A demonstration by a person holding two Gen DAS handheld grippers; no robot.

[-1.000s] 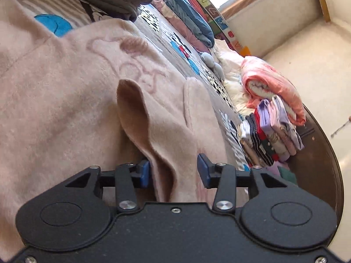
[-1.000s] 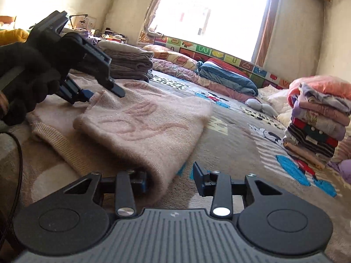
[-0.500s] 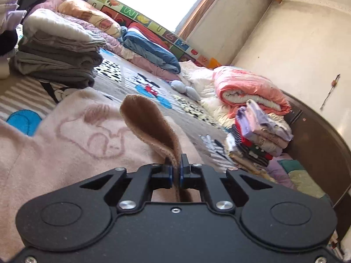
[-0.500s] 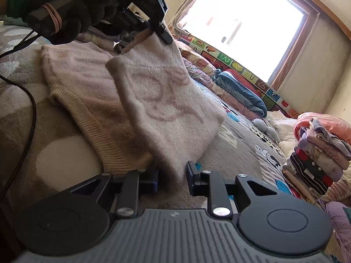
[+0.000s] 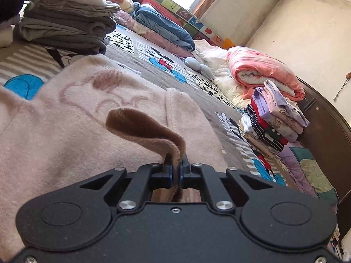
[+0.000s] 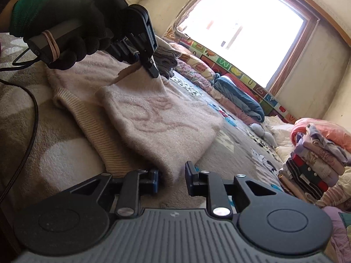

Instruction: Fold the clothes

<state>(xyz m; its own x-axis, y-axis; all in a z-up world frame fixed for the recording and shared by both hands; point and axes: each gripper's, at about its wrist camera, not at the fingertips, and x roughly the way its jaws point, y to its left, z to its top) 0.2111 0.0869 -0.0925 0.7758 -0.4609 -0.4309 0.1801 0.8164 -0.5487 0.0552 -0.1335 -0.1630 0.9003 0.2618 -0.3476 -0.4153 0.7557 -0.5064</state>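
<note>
So over at 9 o'clock in the right wrist view there's a black-gloved hand (image 6: 63,28) on the left gripper (image 5: 175,171), whose tongs are pinched tight on a fold of the pink sweater (image 5: 65,131). That sweater's lying on the cartoon-print blanket (image 5: 153,63), corner pulled up. Center, the right gripper (image 6: 171,178) sits low with tongs spread, the sweater's near edge poking between them but not squeezed. Gray folded stack (image 5: 65,26) at 11 o'clock in the left wrist view, a colorful folded pile (image 6: 318,166) at 3 o'clock.
</note>
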